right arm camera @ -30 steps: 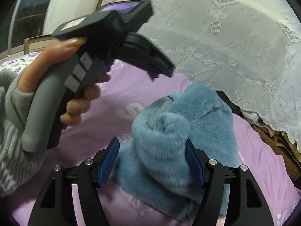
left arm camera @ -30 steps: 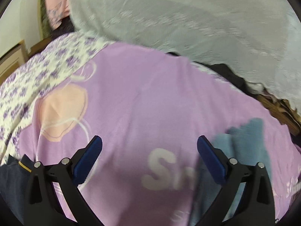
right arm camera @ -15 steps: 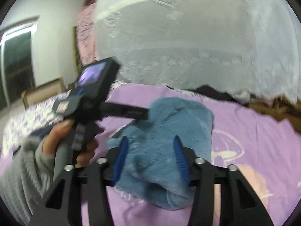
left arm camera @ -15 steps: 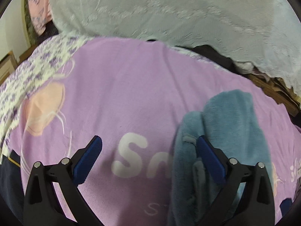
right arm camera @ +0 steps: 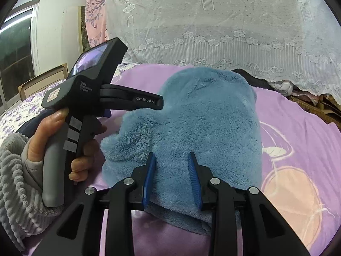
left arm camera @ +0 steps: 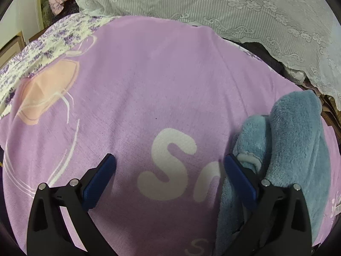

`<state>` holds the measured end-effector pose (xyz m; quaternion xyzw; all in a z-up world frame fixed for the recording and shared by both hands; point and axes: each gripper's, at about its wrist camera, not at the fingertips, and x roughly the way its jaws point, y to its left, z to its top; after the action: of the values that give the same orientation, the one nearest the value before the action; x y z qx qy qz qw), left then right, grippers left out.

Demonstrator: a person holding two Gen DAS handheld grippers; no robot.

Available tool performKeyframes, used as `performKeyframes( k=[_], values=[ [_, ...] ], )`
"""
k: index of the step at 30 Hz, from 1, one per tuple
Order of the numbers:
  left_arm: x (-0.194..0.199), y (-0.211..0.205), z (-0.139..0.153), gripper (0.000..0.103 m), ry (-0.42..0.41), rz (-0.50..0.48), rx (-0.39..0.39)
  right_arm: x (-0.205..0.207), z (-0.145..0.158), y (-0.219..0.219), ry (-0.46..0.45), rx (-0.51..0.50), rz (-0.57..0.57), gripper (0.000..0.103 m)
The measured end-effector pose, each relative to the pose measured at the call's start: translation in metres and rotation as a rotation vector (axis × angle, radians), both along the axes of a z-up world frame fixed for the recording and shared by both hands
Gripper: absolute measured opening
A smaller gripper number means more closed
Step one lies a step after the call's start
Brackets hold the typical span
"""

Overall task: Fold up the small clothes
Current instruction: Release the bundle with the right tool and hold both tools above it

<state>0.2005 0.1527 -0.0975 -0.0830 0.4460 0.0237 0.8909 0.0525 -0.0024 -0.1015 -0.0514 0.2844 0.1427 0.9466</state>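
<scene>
Since a second ago the right gripper (right arm camera: 171,176) has narrowed its jaws, which have just been closing, and now pinches a fold of the fluffy blue garment (right arm camera: 204,117) between its blue pads (right arm camera: 149,177). In the right wrist view the garment fills the centre of the frame, bunched on the purple blanket (right arm camera: 298,123), with the lace cover (right arm camera: 213,21) across the top. At left a hand (right arm camera: 61,138) in a grey ribbed sleeve (right arm camera: 12,181) holds the left gripper (left arm camera: 168,178). In the left wrist view its jaws stand wide apart over the blanket's white lettering (left arm camera: 170,162), gripping nothing; its right-hand pad (left arm camera: 239,181) lies against the garment at the lower right.
</scene>
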Motion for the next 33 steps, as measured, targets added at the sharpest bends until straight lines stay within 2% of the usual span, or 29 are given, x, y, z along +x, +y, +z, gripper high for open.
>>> performKeyframes(
  k=[5, 9, 11, 17, 20, 24, 26, 27, 29, 33],
  values=[
    [-0.009, -0.005, 0.021, 0.099, -0.079, -0.010, 0.049, -0.002, -0.001, 0.000, -0.013, -0.011, -0.002, 0.033],
    [-0.024, -0.018, 0.040, 0.099, -0.172, -0.053, 0.067, -0.008, -0.004, 0.006, -0.028, -0.031, -0.003, 0.033],
    [-0.033, -0.027, 0.049, 0.099, -0.228, -0.061, 0.101, -0.010, -0.005, 0.007, -0.032, -0.035, -0.004, 0.033],
    [-0.043, -0.042, 0.058, 0.099, -0.296, -0.101, 0.138, -0.013, -0.005, 0.009, -0.036, -0.032, -0.003, 0.033],
    [-0.041, -0.045, 0.054, 0.099, -0.286, -0.111, 0.149, -0.013, -0.006, 0.009, -0.037, -0.033, -0.003, 0.033],
    [-0.021, -0.044, 0.029, 0.099, -0.181, -0.106, 0.168, -0.014, -0.006, 0.010, -0.039, -0.035, -0.002, 0.034],
    [-0.015, -0.038, 0.022, 0.099, -0.146, -0.097, 0.124, -0.015, -0.007, 0.012, -0.040, -0.042, 0.001, 0.034],
    [-0.012, -0.031, 0.022, 0.099, -0.129, -0.099, 0.073, -0.015, -0.007, 0.012, -0.042, -0.045, 0.000, 0.034],
    [-0.010, -0.021, 0.026, 0.099, -0.107, -0.091, 0.029, -0.016, -0.007, 0.013, -0.045, -0.047, 0.000, 0.034],
    [-0.019, -0.006, 0.045, 0.099, -0.158, -0.048, -0.041, -0.017, -0.007, 0.012, -0.046, -0.042, 0.000, 0.035]
  ],
)
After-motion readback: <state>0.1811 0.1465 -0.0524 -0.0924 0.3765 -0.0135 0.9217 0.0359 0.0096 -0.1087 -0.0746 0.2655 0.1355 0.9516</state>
